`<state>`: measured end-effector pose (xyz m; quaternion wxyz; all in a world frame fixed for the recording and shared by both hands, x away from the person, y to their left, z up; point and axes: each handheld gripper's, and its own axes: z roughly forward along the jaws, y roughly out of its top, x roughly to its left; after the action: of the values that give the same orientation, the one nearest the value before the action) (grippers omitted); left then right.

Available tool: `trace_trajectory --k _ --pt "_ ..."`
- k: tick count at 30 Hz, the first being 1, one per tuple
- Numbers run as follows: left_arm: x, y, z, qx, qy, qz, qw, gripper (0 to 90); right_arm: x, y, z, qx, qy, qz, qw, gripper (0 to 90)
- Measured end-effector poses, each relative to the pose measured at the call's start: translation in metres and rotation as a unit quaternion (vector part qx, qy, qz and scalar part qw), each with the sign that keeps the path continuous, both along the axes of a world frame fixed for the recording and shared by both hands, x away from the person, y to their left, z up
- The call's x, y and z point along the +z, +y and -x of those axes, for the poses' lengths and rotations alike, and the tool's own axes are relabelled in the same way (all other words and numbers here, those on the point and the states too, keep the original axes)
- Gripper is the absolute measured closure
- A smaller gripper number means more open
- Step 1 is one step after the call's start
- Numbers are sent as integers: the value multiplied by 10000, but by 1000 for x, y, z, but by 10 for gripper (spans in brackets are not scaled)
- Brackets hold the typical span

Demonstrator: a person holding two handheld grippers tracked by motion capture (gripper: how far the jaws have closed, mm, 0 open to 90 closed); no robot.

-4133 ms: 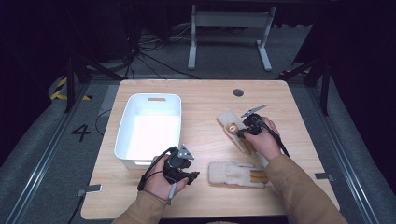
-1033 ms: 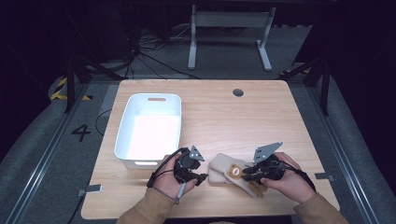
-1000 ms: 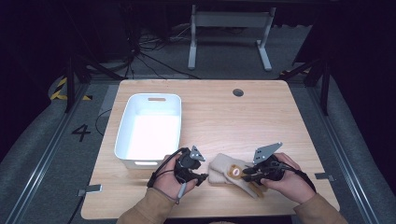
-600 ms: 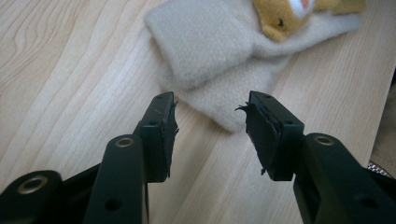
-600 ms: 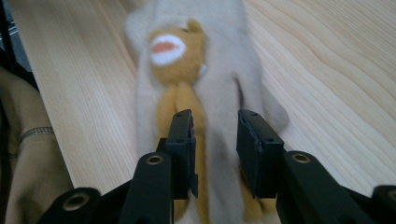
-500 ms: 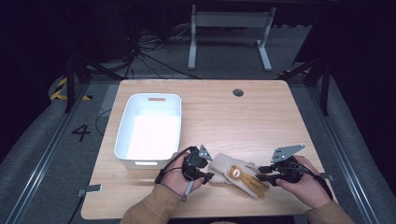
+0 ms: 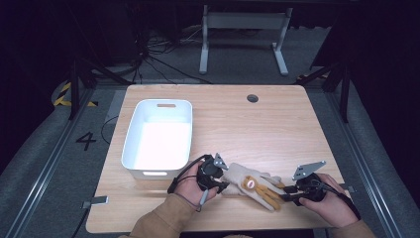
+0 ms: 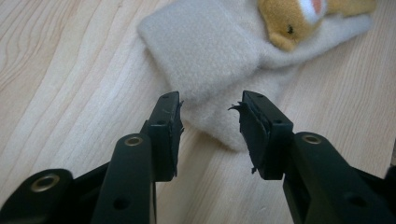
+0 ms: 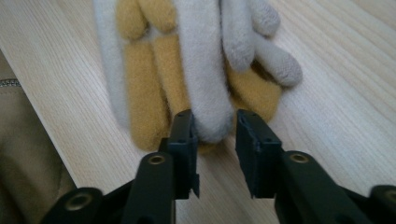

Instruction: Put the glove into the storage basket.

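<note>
Grippers: left gripper (image 7: 221, 177), jaws just narrowing, straddles unclamped the cuff of the cream-and-tan fleece glove pair (image 7: 253, 188) near the table's front edge; right gripper (image 7: 287, 193), withdrawn rightward, brackets a fingertip ungripped, indicating pick-up is pending.

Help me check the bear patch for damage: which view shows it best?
The left gripper view: the bear patch is close, though cut off by the frame's top edge. The high view shows it whole but tiny.
</note>
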<state>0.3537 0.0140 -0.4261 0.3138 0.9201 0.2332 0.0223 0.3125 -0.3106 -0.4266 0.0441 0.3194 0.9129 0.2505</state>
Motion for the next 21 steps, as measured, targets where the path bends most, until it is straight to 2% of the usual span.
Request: trace_trajectory --k 4,6,10,13,17,21 --pt "-1 -1 -2 -56 1 7 10000 616 -1 -1 0 18 36 62 10000 823" --pt "-1 -2 -2 -70 1 8 10000 620 -1 -1 1 16 18 92 10000 856" --pt "-2 -2 -3 -97 62 36 9999 644 -2 0 1 31 -15 139 9999 865" --pt "-3 -1 -5 -28 124 -71 9999 645 -3 1 1 57 1 136 9999 866" --pt "-5 1 -7 145 191 -64 9997 610 -3 1 1 74 -13 142 9999 866" --pt "-7 -1 -11 130 246 -35 9996 600 -3 1 1 74 -35 147 9999 866"
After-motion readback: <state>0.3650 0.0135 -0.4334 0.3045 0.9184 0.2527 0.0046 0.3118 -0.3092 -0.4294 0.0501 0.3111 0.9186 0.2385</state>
